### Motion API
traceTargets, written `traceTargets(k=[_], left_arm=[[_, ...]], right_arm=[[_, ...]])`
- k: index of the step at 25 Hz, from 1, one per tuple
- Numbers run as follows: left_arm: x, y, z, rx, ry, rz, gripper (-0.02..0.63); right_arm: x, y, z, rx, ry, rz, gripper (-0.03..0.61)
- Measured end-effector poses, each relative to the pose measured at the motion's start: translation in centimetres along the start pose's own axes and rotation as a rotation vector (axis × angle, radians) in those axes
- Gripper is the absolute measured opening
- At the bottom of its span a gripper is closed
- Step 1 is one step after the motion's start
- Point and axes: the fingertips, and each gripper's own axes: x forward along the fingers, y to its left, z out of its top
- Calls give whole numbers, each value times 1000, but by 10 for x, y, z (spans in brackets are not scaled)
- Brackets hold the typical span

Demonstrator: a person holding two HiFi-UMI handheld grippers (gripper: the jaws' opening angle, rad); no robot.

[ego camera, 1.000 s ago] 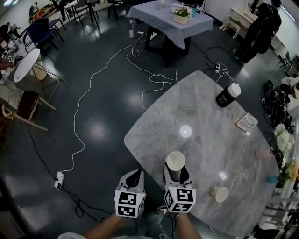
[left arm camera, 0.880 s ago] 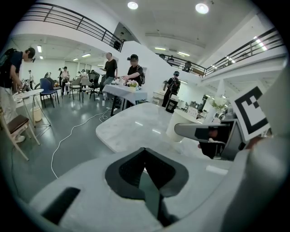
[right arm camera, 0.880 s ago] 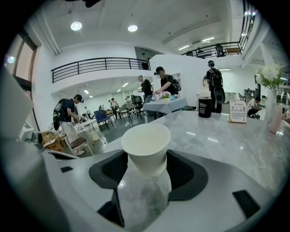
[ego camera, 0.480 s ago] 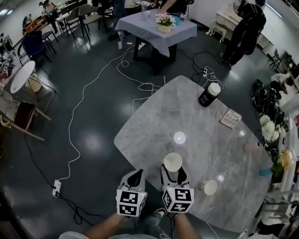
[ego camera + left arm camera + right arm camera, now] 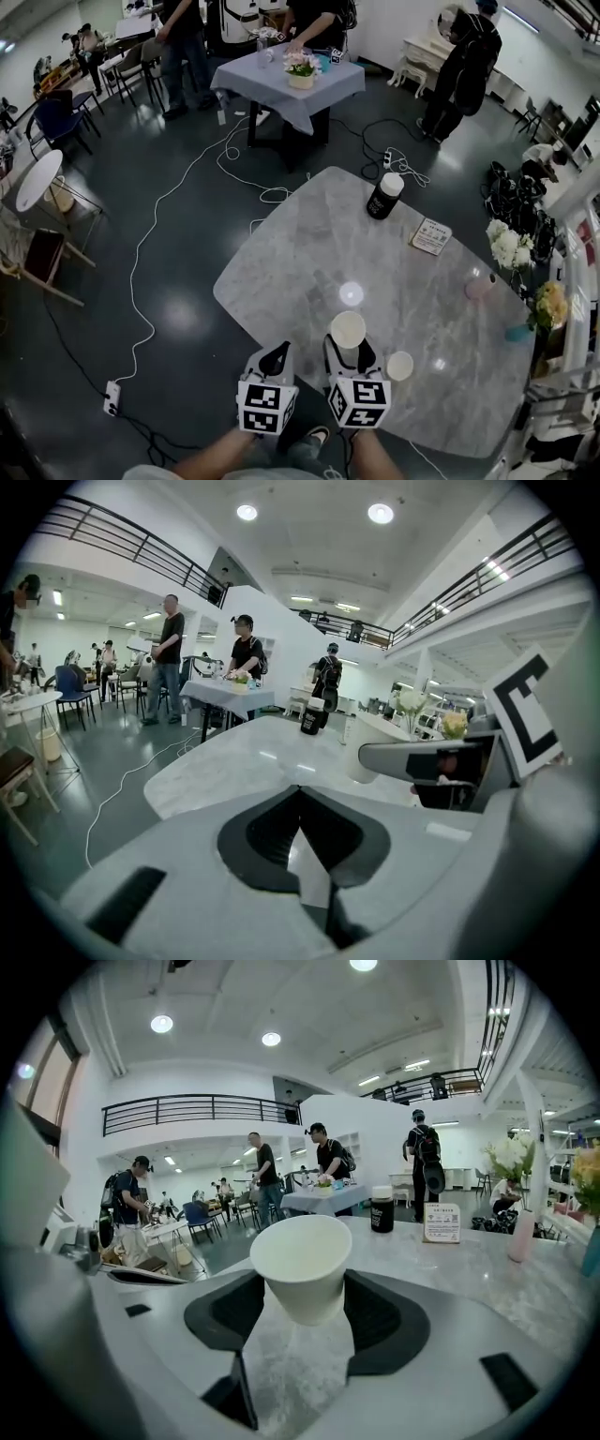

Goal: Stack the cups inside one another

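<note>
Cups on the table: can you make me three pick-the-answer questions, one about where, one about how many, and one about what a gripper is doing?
1. Where is the loose cup?
A. on the floor
B. on the table, just right of the right gripper
C. inside another cup

2. How many white cups show in the head view?
A. two
B. four
C. six

3. The left gripper is:
A. holding a cup
B. wide open
C. shut and empty

Answers:
1 B, it stands on the marble top beside that gripper.
2 A, the loose cup plus the held cup.
3 C, its jaws meet with nothing between them.
</note>
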Motion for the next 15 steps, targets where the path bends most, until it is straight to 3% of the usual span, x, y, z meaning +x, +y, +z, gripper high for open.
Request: traceTargets(k=[15], left_arm=[[-5, -83, 1, 62, -4, -110, -2]], right_arm=[[-80, -63, 1, 50, -49, -134, 241]])
